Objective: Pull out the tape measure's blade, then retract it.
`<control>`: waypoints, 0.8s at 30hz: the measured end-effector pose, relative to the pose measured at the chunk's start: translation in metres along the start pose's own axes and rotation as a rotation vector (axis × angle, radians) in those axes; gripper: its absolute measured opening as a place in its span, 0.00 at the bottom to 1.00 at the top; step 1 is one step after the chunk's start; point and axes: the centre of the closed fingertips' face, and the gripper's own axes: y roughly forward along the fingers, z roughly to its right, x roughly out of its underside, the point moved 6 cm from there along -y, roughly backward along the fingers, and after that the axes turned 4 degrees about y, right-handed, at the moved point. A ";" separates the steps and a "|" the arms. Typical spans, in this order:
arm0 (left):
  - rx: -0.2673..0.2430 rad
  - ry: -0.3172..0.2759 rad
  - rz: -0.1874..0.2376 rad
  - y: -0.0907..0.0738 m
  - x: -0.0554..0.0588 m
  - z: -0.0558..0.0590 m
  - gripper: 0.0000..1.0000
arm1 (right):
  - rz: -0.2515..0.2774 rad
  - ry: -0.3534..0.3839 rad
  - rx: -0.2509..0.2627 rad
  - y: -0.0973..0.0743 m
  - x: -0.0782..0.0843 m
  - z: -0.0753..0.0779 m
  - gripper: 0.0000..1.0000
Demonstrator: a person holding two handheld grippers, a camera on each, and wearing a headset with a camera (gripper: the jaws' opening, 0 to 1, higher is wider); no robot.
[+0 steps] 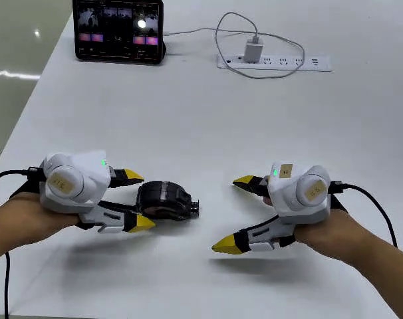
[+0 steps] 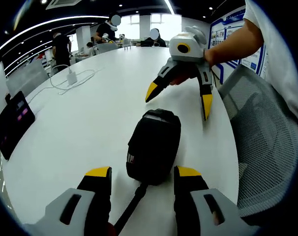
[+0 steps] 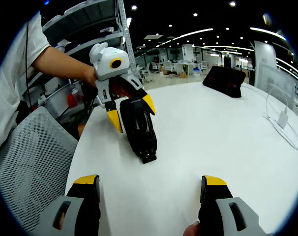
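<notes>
A black tape measure (image 1: 164,199) lies on the white table (image 1: 201,126), its blade drawn in and the hook end (image 1: 195,208) pointing right. My left gripper (image 1: 137,199) stands open, with its yellow-tipped jaws on either side of the case's rear end. In the left gripper view the case (image 2: 154,145) sits just ahead of the left gripper (image 2: 143,172), a small gap at one jaw, and a black strap trails back between the jaws. My right gripper (image 1: 233,214) is open and holds nothing, a short way right of the hook. In the right gripper view the tape measure (image 3: 139,128) lies ahead of the right gripper (image 3: 149,182).
A dark tablet (image 1: 118,30) stands at the far left of the table. A white power strip (image 1: 274,62) with a charger and looped cable lies at the far middle. A grey mesh chair (image 2: 267,147) stands close to the table's near edge.
</notes>
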 end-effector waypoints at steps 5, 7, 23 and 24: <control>0.012 0.012 -0.004 0.005 -0.002 -0.001 0.39 | 0.000 -0.004 -0.006 0.002 -0.002 -0.001 0.83; 0.017 0.019 -0.004 0.005 -0.003 -0.001 0.35 | 0.002 -0.004 -0.008 0.003 -0.002 -0.001 0.83; 0.024 0.042 -0.027 0.006 -0.005 0.004 0.28 | 0.002 -0.018 -0.018 0.007 -0.004 -0.003 0.80; 0.025 0.043 -0.028 0.005 -0.005 0.004 0.27 | 0.003 -0.017 -0.020 0.007 -0.004 -0.003 0.79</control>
